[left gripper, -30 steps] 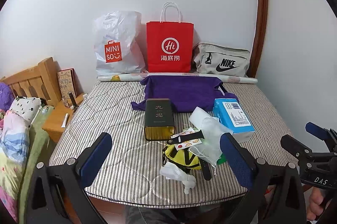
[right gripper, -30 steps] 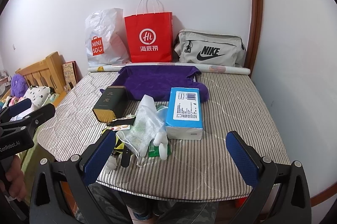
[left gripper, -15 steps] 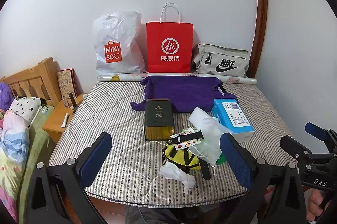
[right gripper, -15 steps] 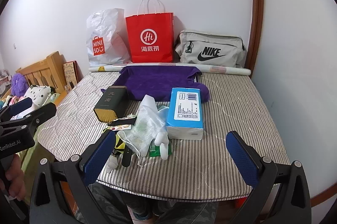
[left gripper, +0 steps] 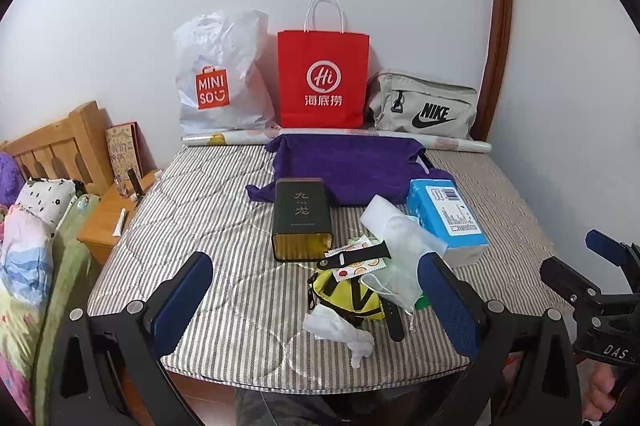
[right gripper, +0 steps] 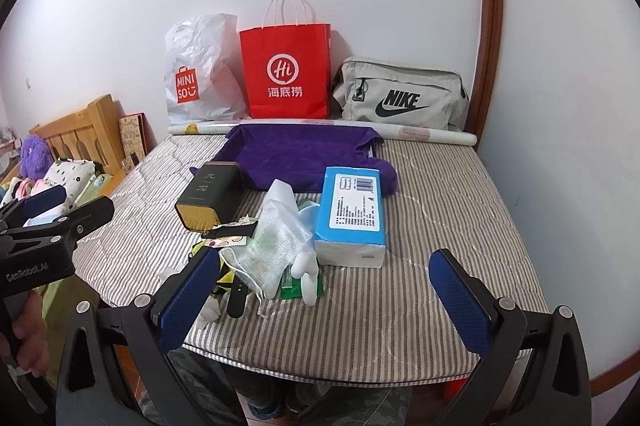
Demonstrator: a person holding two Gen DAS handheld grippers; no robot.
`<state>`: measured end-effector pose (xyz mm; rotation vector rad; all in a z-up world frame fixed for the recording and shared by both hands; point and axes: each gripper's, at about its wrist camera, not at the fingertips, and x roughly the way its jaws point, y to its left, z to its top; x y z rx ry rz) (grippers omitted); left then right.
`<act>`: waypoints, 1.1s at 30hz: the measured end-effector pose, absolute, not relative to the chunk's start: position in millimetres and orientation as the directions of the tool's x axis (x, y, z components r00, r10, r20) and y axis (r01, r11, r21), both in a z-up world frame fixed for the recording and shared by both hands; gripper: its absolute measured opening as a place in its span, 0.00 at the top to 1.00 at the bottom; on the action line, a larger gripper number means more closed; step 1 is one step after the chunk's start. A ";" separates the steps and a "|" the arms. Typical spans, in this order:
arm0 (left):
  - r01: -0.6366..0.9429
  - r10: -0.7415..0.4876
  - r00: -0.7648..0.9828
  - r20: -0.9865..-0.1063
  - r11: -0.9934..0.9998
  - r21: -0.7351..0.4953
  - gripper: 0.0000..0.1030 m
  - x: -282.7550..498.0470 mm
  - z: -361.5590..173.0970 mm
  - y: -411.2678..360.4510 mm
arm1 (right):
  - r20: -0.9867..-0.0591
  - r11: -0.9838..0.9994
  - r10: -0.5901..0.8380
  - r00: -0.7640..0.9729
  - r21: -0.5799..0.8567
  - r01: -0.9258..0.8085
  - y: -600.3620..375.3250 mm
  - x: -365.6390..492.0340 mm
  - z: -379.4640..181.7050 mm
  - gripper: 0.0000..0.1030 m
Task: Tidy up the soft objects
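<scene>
A purple cloth [left gripper: 352,166] [right gripper: 304,154] lies spread at the back of the striped mattress [left gripper: 224,226]. In front of it are a dark tin box [left gripper: 302,222], a blue tissue pack [left gripper: 448,214] and a white mesh bag [left gripper: 400,250]. A yellow pouch [left gripper: 348,296], a black watch strap [left gripper: 356,256] and a crumpled white tissue [left gripper: 340,326] lie nearer the front edge. My left gripper [left gripper: 314,278] is open, hovering at the front edge with the pouch between its pads, not touching it. My right gripper [right gripper: 324,262] is open before the mesh bag [right gripper: 280,238] and tissue pack [right gripper: 354,206].
Against the wall stand a white Miniso bag [left gripper: 220,82], a red paper bag [left gripper: 322,78] and a grey Nike bag [left gripper: 424,106], with a paper roll [left gripper: 456,144] before them. A wooden headboard [left gripper: 52,150], a nightstand [left gripper: 108,214] and bedding [left gripper: 24,258] are at left.
The right wrist view has drifted very slightly. Both grippers stay open and nothing on the mattress has moved.
</scene>
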<state>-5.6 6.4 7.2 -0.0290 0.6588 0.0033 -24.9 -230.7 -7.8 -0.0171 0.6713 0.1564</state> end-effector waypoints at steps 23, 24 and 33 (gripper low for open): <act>0.133 -0.104 0.649 -0.754 0.991 -0.023 0.10 65.6 -105.1 0.1 | -0.748 0.979 0.196 0.634 0.116 -0.165 -235.2 36.7 -93.3 0.00; 0.139 -0.110 0.637 -0.763 0.990 -0.027 0.10 67.0 -108.8 1.0 | -0.752 0.979 0.195 0.630 0.116 -0.165 -234.6 38.8 -95.5 0.00; 0.169 -0.202 0.557 -0.806 0.977 -0.128 0.10 55.0 -141.4 6.4 | -0.758 0.971 0.234 0.609 0.147 -0.191 -234.1 48.7 -108.5 0.00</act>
